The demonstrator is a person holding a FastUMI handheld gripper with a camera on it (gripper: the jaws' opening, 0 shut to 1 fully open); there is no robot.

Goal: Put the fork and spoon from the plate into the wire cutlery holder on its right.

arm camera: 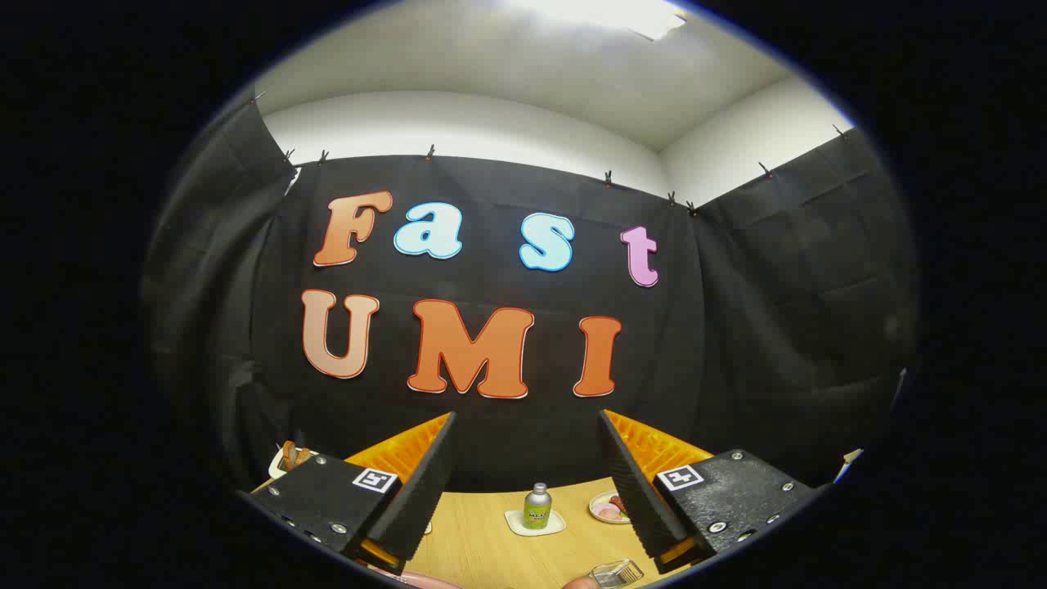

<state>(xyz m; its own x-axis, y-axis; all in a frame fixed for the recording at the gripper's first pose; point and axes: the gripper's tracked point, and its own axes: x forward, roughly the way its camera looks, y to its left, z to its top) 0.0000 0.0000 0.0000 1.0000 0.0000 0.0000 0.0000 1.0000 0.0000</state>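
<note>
Two fingers of the gripper [527, 474] stand wide apart and hold nothing, raised above the wooden table [474, 540]. Between them on the table stands a small can [537, 505] on a pale coaster [515, 523], with a dish of food [607, 507] just right of the can. Nearer than the can, by the right finger, lies the wire holder [617, 574]; whether the fork and spoon show cannot be told.

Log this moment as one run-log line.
hand-held gripper: open, raised, holding nothing | holder: on table below fingers | can: upright beyond fingers | transfer: not begun
</note>
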